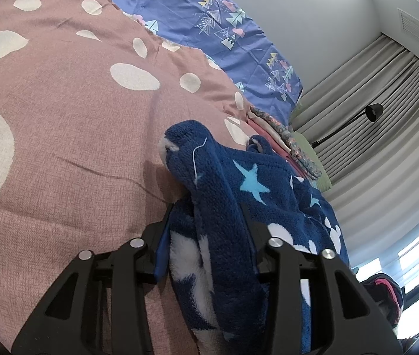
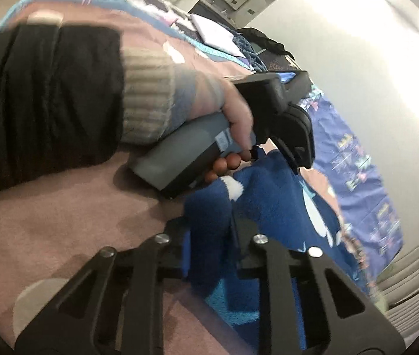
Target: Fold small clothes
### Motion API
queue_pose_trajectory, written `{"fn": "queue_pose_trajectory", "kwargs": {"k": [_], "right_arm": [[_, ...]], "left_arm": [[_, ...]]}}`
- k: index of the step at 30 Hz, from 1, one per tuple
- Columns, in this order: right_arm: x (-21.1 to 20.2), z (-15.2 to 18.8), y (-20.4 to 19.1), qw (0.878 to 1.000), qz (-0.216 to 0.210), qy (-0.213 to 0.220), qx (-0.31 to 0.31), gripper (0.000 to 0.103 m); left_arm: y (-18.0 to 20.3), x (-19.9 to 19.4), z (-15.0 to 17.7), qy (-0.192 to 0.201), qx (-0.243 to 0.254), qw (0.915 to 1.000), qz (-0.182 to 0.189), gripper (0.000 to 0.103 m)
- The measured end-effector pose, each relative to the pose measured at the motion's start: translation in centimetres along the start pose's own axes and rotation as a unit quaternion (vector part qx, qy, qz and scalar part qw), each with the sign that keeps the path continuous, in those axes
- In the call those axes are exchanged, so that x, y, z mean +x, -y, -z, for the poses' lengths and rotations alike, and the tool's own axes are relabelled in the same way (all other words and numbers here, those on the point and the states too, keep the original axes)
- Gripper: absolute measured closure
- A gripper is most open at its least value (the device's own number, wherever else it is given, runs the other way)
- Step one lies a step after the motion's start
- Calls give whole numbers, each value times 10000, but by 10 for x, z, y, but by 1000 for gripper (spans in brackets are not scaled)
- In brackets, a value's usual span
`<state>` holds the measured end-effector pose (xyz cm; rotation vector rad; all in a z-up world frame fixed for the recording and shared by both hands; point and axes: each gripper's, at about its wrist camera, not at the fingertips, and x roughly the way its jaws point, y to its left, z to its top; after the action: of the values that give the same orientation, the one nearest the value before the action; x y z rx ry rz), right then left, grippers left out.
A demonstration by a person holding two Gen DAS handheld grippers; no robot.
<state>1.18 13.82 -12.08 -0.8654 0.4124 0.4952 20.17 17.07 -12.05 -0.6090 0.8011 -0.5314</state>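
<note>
The left gripper (image 1: 209,236) is clamped on a bunched fold of the navy fleece garment (image 1: 248,183), which bears pale blue stars and white patches and lies on the pink spotted bedcover (image 1: 61,103) near the bed's edge. The right gripper (image 2: 209,236) is likewise closed on a fold of the same fleece. In the right wrist view, the left hand (image 2: 233,118) holds its grey gripper handle (image 2: 180,153) just above the garment.
</note>
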Motion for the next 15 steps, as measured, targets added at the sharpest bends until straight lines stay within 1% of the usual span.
{"fn": "queue_pose_trajectory", "kwargs": {"k": [2, 4, 7, 9, 11, 12, 15], "right_arm": [[-9, 1, 18, 9983, -277, 62, 513, 86], [-14, 0, 37, 9928, -529, 119, 1070, 87], [-19, 3, 56, 9830, -789, 185, 1644, 87], [-23, 5, 66, 9771, -921, 218, 1908, 87], [-29, 9, 77, 9676, -1100, 269, 2257, 88], [-34, 11, 87, 9611, -1184, 333, 2472, 88], [-52, 17, 110, 9459, -1286, 549, 2928, 88]], "left_arm": [[0, 0, 0, 0, 5, 10000, 13, 70], [1, -1, 0, 24, 8, 10000, 20, 73], [5, -3, 0, 124, -10, 9999, 17, 77], [10, -5, -2, 212, -12, 9998, 20, 79], [25, -10, -5, 311, 108, 9994, 77, 79], [38, -13, -8, 356, 185, 9991, 102, 79], [68, -21, -19, 430, 380, 9982, 170, 80]]}}
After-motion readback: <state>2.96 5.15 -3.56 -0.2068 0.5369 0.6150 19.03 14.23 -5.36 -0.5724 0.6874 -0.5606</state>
